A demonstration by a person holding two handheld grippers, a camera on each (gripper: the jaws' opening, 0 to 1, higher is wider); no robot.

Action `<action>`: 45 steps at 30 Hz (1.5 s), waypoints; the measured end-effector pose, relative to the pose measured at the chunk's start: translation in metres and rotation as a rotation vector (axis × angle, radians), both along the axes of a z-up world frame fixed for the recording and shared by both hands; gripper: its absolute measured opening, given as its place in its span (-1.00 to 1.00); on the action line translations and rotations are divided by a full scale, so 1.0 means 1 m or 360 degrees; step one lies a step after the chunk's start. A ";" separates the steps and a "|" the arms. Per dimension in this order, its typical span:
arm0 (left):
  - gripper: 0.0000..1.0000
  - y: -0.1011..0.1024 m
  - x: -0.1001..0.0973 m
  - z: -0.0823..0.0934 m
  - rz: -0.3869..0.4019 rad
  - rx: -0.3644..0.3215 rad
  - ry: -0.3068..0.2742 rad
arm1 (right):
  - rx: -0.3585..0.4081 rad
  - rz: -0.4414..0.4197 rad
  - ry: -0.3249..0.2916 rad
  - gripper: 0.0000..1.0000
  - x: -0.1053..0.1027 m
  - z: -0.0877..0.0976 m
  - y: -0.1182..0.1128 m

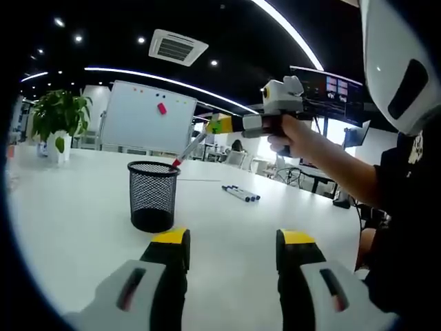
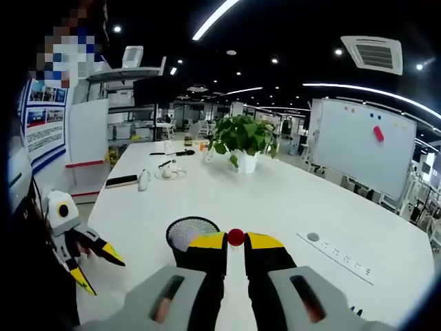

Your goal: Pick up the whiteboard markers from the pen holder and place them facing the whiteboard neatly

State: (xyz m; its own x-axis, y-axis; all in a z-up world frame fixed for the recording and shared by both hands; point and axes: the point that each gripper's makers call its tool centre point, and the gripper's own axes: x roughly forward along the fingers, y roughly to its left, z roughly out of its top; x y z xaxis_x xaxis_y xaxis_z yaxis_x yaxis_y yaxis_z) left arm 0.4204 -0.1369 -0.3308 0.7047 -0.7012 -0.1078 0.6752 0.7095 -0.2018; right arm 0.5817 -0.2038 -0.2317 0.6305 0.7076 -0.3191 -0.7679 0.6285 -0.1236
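While the left claw [image 1: 233,249] gapes, the right claw [image 2: 236,249] grips a marker [image 1: 188,152] slanting capward into the holder [image 1: 152,195].

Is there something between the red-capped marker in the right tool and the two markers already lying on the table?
Nothing visible: the table between the red-capped marker, over the pen holder, and the laid markers is bare.

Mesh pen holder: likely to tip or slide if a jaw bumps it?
The mesh pen holder looks like light wire, so a nudge probably slides it on the smooth white table. Its straight-sided, upright, fairly wide shape suggests sliding before tipping.
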 end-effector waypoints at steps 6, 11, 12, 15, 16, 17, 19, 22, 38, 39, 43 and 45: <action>0.03 0.000 -0.001 0.000 0.0000 0.0003 -0.0002 | -0.0004 -0.0007 -0.0016 -0.74 -0.001 0.001 -0.001; 0.03 -0.001 -0.001 0.000 -0.0002 0.0002 -0.0004 | -0.0007 -0.0019 -0.0046 -0.74 -0.001 0.005 -0.002; 0.03 -0.001 -0.001 0.000 -0.0003 0.0002 -0.0005 | -0.0007 -0.0022 -0.0046 -0.74 -0.001 0.004 -0.002; 0.03 -0.001 -0.002 0.000 -0.0006 0.0008 -0.0007 | -0.0011 -0.0028 -0.0054 -0.74 -0.002 0.002 -0.003; 0.03 -0.001 -0.002 0.000 -0.0006 0.0009 -0.0007 | -0.0021 -0.0030 -0.0051 -0.74 -0.002 0.000 -0.004; 0.03 -0.001 -0.002 0.000 -0.0007 0.0010 -0.0007 | -0.0023 -0.0031 -0.0051 -0.74 -0.002 0.000 -0.004; 0.03 -0.001 -0.002 -0.001 -0.0009 0.0011 -0.0006 | -0.0030 -0.0039 -0.0046 -0.74 -0.002 -0.002 -0.006; 0.03 -0.001 -0.002 -0.001 -0.0008 0.0010 -0.0002 | -0.0030 -0.0051 -0.0040 -0.74 -0.001 -0.003 -0.008; 0.03 -0.004 -0.003 0.000 -0.0022 0.0003 -0.0001 | -0.0028 -0.0091 -0.0045 -0.74 -0.002 -0.005 -0.015; 0.03 -0.004 -0.004 0.000 -0.0024 0.0002 0.0000 | -0.0026 -0.0095 -0.0043 -0.74 -0.002 -0.006 -0.016; 0.03 -0.005 -0.004 -0.001 -0.0029 0.0000 0.0005 | -0.0014 -0.0093 -0.0019 -0.74 -0.003 -0.007 -0.017; 0.03 -0.005 -0.004 -0.001 -0.0026 0.0004 0.0004 | -0.0007 -0.0094 -0.0016 -0.74 -0.004 -0.007 -0.017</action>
